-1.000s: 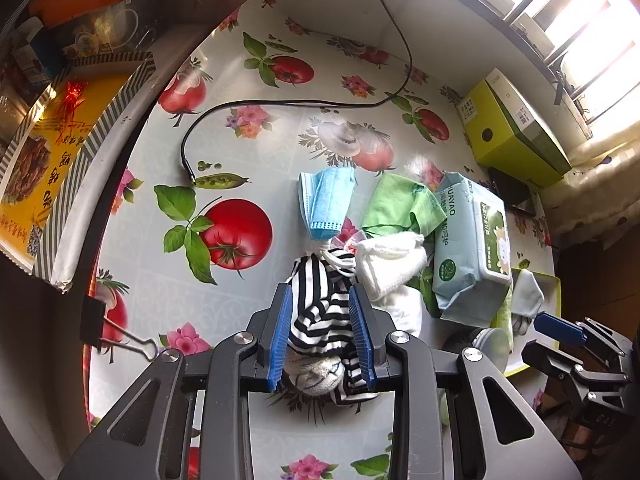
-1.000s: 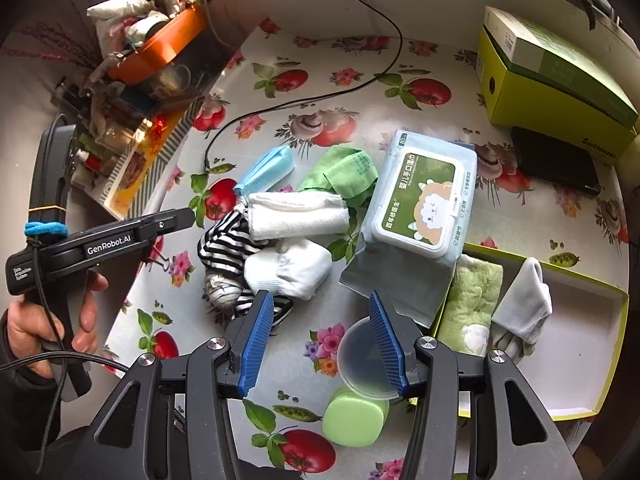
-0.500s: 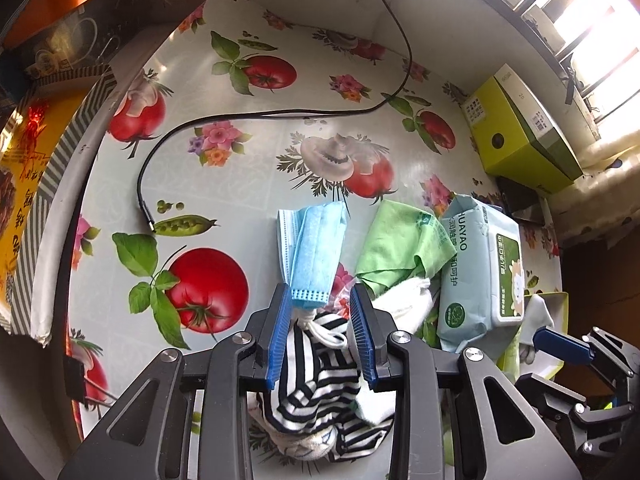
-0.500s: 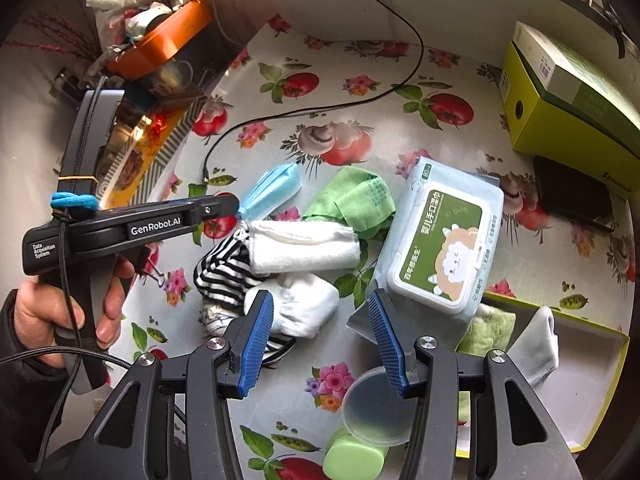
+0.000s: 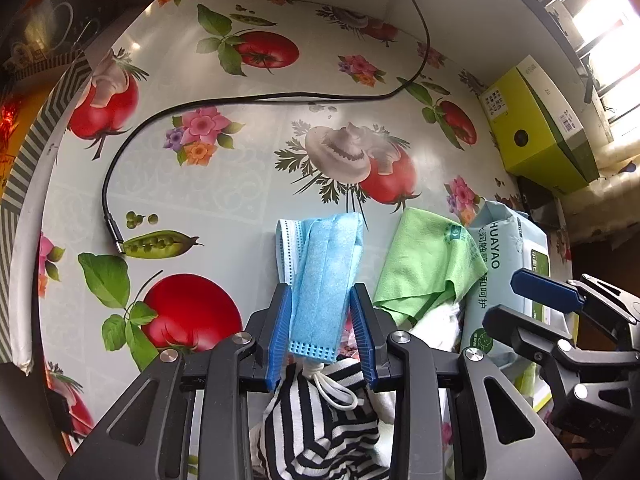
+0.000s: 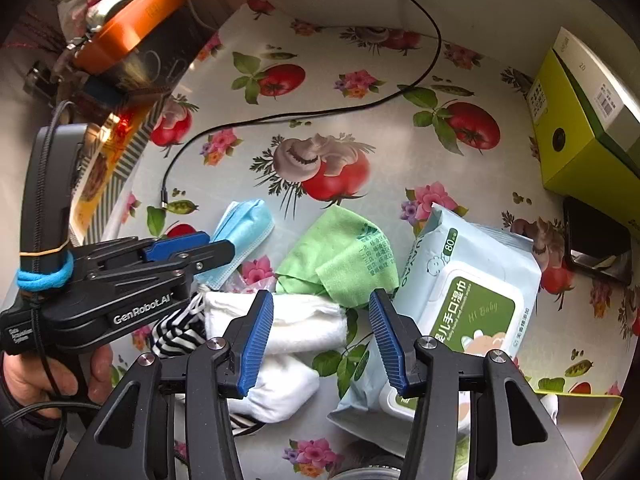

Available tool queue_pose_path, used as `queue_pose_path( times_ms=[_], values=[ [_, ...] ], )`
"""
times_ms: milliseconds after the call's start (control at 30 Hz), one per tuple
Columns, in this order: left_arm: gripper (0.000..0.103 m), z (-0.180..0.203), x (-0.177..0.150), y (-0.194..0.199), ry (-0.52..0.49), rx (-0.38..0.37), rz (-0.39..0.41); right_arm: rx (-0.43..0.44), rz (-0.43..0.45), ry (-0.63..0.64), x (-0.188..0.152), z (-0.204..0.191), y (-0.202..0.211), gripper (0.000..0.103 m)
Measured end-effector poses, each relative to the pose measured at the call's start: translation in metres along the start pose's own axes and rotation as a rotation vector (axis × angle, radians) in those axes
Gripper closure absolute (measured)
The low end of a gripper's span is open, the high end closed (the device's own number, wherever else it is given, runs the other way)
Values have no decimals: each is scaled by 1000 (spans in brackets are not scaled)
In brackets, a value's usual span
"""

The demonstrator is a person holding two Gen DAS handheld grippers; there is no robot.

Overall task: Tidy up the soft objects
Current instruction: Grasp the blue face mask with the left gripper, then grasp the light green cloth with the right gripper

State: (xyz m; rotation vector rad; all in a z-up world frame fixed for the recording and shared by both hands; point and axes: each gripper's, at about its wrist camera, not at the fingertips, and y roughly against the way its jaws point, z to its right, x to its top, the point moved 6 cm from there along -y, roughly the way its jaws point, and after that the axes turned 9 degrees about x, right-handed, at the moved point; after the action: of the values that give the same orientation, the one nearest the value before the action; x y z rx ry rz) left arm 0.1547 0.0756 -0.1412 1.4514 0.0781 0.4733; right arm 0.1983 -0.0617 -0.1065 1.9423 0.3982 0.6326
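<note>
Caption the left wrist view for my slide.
Left gripper straddles folded blue face mask on fruit-print tablecloth, jaws open.

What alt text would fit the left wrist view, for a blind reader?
The left claw straddles a folded blue face mask on a fruit-print tablecloth, pads not pressing it. A striped sock lies below, a green cloth beside.

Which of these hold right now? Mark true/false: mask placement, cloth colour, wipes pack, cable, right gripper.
1. The blue face mask lies between the left gripper fingers. True.
2. The cloth beside the mask is red. False: green.
3. The wipes pack sits inside the yellow-green box. False: it lies on the tablecloth.
4. A black cable runs across the tablecloth. True.
5. The right gripper grips the mask. False: open, over the white cloth.
</note>
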Motion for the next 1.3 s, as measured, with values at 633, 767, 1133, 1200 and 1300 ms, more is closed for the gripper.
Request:
queue_pose_path(
  times_ms=[633, 767, 1133, 1200, 1300],
  values=[
    [83, -19, -8, -2, 35, 5, 25, -123, -168, 73, 17, 10, -65, 88],
    [83, -21, -5, 8, 45, 4, 43, -121, -143, 89, 19, 7, -62, 95],
    [83, -19, -8, 37, 56, -12, 81, -26, 6, 114, 29, -15, -3, 98],
    [83, -17, -10, 45, 54, -18, 92, -14, 28, 117, 26, -22, 9, 98],
    [83, -15, -12, 58, 54, -21, 105, 4, 59, 118, 18, -27, 23, 98]
  ],
)
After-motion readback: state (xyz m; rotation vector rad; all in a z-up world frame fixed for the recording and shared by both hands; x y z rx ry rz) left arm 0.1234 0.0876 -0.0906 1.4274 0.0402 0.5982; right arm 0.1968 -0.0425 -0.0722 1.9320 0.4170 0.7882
